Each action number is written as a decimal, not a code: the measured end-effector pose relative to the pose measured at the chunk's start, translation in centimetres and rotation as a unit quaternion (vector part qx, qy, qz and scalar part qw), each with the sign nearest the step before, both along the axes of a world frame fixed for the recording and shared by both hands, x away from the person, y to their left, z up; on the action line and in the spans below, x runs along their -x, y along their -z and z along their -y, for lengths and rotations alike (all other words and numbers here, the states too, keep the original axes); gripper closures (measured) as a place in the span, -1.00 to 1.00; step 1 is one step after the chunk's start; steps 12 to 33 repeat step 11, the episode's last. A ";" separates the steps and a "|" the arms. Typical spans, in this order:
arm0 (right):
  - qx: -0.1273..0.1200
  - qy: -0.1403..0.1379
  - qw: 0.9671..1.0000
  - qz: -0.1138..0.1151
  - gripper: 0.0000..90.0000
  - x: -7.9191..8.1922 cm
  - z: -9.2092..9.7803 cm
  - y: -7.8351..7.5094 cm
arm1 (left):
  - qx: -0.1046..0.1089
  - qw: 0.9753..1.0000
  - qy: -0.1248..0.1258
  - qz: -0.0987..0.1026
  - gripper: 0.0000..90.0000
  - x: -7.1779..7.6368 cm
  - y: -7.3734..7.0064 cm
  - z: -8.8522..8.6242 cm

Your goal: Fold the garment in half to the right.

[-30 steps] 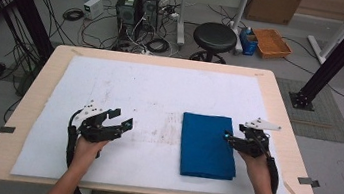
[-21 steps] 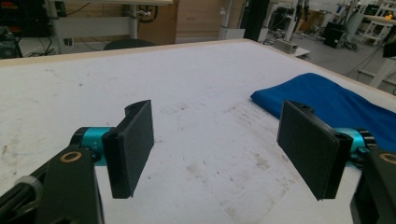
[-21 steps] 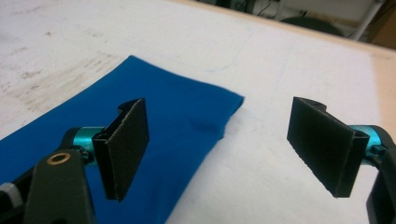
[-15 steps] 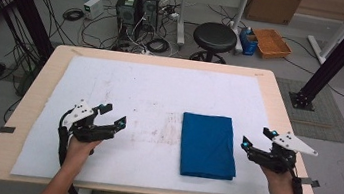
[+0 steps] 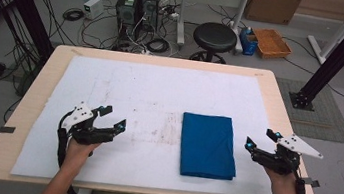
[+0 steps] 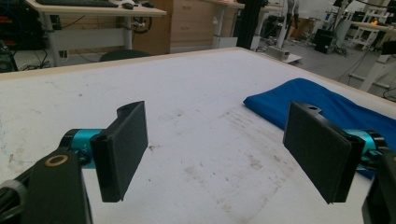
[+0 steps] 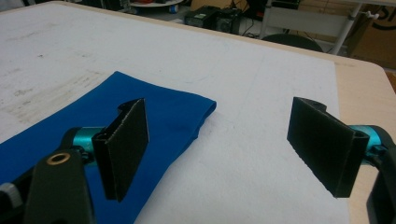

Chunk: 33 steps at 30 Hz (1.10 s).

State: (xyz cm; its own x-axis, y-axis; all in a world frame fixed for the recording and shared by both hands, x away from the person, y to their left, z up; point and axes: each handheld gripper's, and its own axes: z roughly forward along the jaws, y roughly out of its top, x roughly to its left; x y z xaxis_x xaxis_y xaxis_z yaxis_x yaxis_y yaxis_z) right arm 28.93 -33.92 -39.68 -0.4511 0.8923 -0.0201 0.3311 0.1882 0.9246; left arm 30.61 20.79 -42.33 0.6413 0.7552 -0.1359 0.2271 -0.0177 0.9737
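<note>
Both hand-held grippers pull back toward the table's near edge, away from the folded blue cloth (image 5: 208, 145). Left hand-held gripper (image 5: 112, 119) gapes wide and empty; right hand-held gripper (image 5: 260, 139) too, near the right edge.

One folded blue cloth (image 5: 208, 145), two tongs (left tongs (image 5: 113, 119), right tongs (image 5: 260, 139)).

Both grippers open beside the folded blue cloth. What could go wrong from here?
1. The right gripper sits past the white mat's edge, apart from the blue cloth; a low approach might catch the white mat edge.
2. The cloth lies flat in folded layers, so a pinch may take only the top layer and undo the fold.
3. The left gripper is farther off, so a one-sided pull could drag the cloth.
</note>
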 end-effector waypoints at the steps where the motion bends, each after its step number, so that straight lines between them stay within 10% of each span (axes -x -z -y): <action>1: -0.001 0.000 1.000 0.001 -0.55 0.0 0.1 0.0 | 0.000 1.000 -0.001 0.000 -0.51 0.0 0.0 0.0; 33: -0.004 0.002 1.000 0.001 -0.55 -0.1 0.2 0.0 | -0.004 1.000 -0.002 -0.002 -0.51 -0.1 0.2 0.0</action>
